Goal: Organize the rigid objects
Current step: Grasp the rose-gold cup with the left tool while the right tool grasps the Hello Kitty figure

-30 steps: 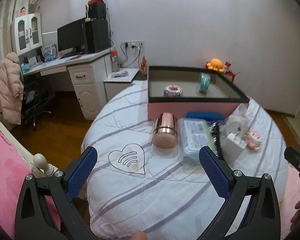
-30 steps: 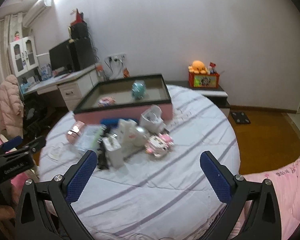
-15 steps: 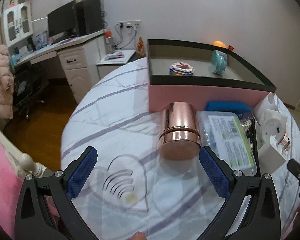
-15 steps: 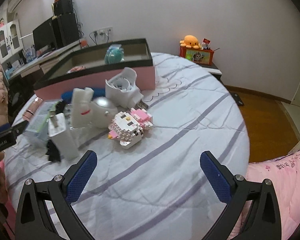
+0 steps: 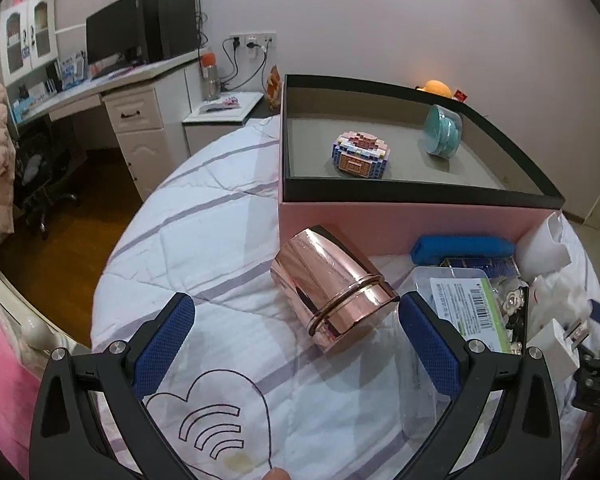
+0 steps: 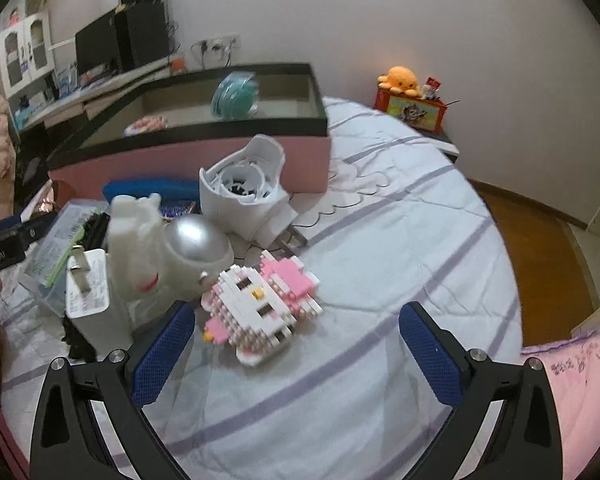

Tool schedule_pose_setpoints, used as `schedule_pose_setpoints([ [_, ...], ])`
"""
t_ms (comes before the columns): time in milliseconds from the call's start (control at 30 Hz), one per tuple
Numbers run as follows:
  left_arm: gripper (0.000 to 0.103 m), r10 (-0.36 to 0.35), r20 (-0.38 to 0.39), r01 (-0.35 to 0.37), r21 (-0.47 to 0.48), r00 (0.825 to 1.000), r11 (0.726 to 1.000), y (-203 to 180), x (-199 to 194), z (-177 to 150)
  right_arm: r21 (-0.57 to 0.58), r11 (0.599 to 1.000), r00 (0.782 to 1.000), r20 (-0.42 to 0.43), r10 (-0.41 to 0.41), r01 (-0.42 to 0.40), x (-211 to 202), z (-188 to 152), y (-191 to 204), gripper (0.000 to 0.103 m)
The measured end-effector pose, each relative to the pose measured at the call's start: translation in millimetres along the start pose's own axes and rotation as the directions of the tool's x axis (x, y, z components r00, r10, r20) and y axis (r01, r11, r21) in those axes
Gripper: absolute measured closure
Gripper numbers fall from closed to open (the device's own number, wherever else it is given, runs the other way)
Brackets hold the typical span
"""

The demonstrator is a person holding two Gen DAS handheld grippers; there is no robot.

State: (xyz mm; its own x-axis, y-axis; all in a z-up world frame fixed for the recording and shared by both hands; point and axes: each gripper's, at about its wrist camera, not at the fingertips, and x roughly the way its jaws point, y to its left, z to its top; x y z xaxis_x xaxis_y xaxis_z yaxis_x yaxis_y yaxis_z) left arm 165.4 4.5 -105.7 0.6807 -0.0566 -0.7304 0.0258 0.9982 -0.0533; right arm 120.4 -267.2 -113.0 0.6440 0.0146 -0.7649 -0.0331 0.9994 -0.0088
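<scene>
My left gripper [image 5: 296,336] is open, its fingers either side of a rose-gold metal canister [image 5: 331,286] lying on its side on the bed, not touching it. My right gripper [image 6: 296,340] is open just in front of a pink-and-white brick-built cat figure [image 6: 262,304]. A pink box with a black rim [image 5: 380,216] stands behind; it holds a brick-built block model [image 5: 360,155] and a teal round case [image 5: 442,136]. The box also shows in the right wrist view [image 6: 204,152].
A clear plastic case with a label [image 5: 466,312], a blue pouch [image 5: 462,249], white chargers [image 6: 88,296], a silver-domed white toy [image 6: 172,248] and a white plug-in device [image 6: 244,188] lie clustered on the striped bed cover. A desk [image 5: 112,92] stands at left.
Both grippers have moved forward and down toward the bed. The canister now lies between the left fingers, and the cat figure sits close before the right fingers. Both stay open.
</scene>
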Motion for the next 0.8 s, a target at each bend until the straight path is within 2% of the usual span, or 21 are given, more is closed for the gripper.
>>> schedule_pose_setpoints([
  [133,0.000,-0.015,-0.004,0.015,-0.023,1.000,1.000,3.4,0.5,-2.7,-0.020,1.000,1.000,-0.014,0.013,-0.013,5.7,1.6,4.1,0.013],
  [267,0.002,-0.029,-0.007,0.029,-0.026,1.000,0.999,1.9,5.7,0.2,-0.025,0.999,0.999,-0.014,0.029,-0.029,7.4,0.4,4.6,0.032],
  [300,0.005,-0.050,-0.016,0.049,-0.041,0.999,0.998,3.9,7.7,0.8,-0.028,0.999,0.999,-0.010,0.033,-0.033,6.7,0.3,5.3,0.036],
  [367,0.029,-0.101,-0.032,0.099,-0.073,0.994,0.992,7.0,10.5,0.9,-0.026,0.999,0.999,-0.008,0.037,-0.037,6.4,0.1,5.0,0.042],
  [433,0.036,-0.086,-0.044,0.083,-0.060,0.995,0.995,4.0,11.2,-0.7,-0.021,0.999,0.999,-0.003,0.041,-0.042,4.3,-0.6,4.3,0.042],
  [500,0.033,-0.053,-0.057,0.050,-0.047,0.997,0.998,-0.2,12.5,-1.9,-0.014,0.999,0.999,-0.001,0.046,-0.046,3.2,-1.8,3.2,0.042],
  [600,0.006,0.034,-0.052,-0.037,-0.056,0.998,0.998,-1.1,13.7,1.5,-0.020,0.999,0.999,-0.005,0.040,-0.041,4.5,0.0,4.8,0.042],
  [633,0.003,0.026,-0.043,-0.028,-0.062,0.999,0.998,0.2,14.1,3.0,-0.020,0.999,0.999,-0.005,0.040,-0.041,4.5,0.0,4.8,0.042],
  [700,0.007,-0.017,-0.033,0.015,-0.076,0.999,0.997,3.4,15.9,4.4,-0.021,0.999,0.999,-0.006,0.039,-0.039,4.6,0.2,5.0,0.042],
  [767,0.032,-0.062,-0.060,0.056,-0.088,0.996,0.994,6.5,23.0,4.1,-0.019,0.999,0.999,-0.005,0.043,-0.043,4.6,0.3,4.6,0.042],
  [800,0.033,-0.058,-0.055,0.053,-0.084,0.997,0.995,6.5,22.9,4.1,-0.017,0.999,0.999,-0.003,0.045,-0.045,4.3,0.4,4.6,0.042],
])
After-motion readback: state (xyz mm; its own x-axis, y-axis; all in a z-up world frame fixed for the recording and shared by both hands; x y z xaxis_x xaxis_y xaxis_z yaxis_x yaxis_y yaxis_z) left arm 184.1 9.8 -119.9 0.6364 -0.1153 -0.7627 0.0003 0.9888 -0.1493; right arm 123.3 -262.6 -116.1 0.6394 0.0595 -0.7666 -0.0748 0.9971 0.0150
